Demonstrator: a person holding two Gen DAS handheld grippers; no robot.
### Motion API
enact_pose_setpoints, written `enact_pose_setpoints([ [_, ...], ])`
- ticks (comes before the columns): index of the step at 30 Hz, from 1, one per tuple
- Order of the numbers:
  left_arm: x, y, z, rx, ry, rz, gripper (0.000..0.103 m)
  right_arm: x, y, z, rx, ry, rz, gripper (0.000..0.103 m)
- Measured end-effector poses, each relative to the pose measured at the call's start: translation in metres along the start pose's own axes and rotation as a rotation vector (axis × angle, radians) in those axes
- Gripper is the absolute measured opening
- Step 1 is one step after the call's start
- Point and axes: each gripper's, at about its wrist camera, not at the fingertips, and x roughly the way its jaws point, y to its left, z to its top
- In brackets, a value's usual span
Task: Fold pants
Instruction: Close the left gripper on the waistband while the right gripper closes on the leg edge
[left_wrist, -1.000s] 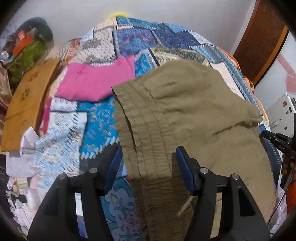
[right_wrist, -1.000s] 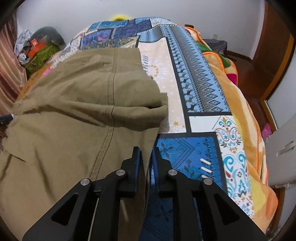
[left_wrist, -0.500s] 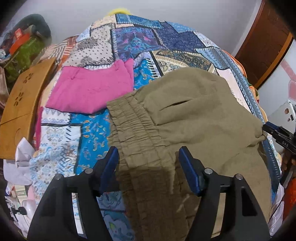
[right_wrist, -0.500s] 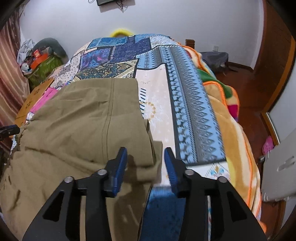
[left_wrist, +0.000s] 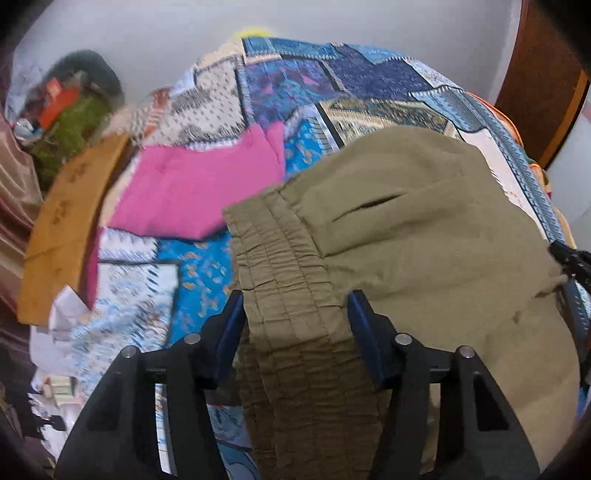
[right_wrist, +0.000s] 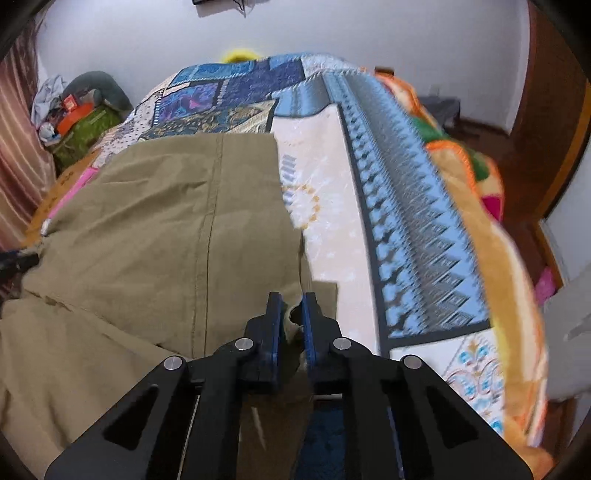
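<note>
Olive pants (left_wrist: 424, 240) lie spread on the patchwork bedspread, the elastic waistband (left_wrist: 280, 280) toward my left gripper. The left gripper (left_wrist: 295, 310) straddles the waistband; its jaws are closing with the band between them, and the blue pads do not visibly squeeze it. In the right wrist view the pants (right_wrist: 166, 229) fill the left half. The right gripper (right_wrist: 292, 314) is closing, its pads narrow on a small fold at the pants' right edge. The right gripper's tip (left_wrist: 570, 258) shows at the far edge of the left view.
A folded pink garment (left_wrist: 195, 192) lies beyond the waistband, beside a wooden board (left_wrist: 66, 221). Bags and clutter (left_wrist: 70, 110) sit in the far left corner. The bedspread (right_wrist: 388, 206) runs right to an orange blanket edge (right_wrist: 517, 277). A brown door (left_wrist: 543, 92) stands at the right.
The right gripper opened over the pants' edge, then closed onto a fold of it. The left gripper came down over the waistband and its jaws narrowed slightly. The pants lie flatter.
</note>
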Motion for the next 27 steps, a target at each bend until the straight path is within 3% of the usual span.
enact_pose_setpoints([
  [4,0.000,0.000,0.001,0.030,-0.016,0.058,0.055,-0.014,0.007,0.010,-0.070,-0.079,-0.058,0.008],
  [7,0.011,0.013,0.002,-0.042,0.032,0.008,0.055,-0.016,0.006,0.015,-0.076,-0.095,-0.057,0.008],
  [11,0.021,0.021,0.000,-0.088,0.071,-0.051,0.063,0.024,0.004,0.010,-0.083,0.045,-0.037,0.007],
  [16,0.016,0.036,0.002,-0.114,0.096,-0.141,0.068,0.025,0.004,0.017,-0.092,0.090,-0.034,0.011],
  [19,0.002,0.035,0.006,-0.071,0.063,-0.126,0.073,0.015,0.001,0.021,-0.100,0.089,-0.027,0.011],
  [22,-0.010,0.035,0.016,-0.022,0.013,-0.055,0.075,0.000,-0.001,0.026,-0.096,0.071,-0.021,0.011],
  [25,-0.016,0.048,0.032,-0.049,-0.018,-0.064,0.080,-0.012,0.003,0.039,-0.087,0.039,-0.012,0.024],
  [27,-0.015,0.058,0.042,-0.070,-0.026,-0.061,0.081,-0.018,0.006,0.051,-0.090,0.010,-0.013,0.038],
])
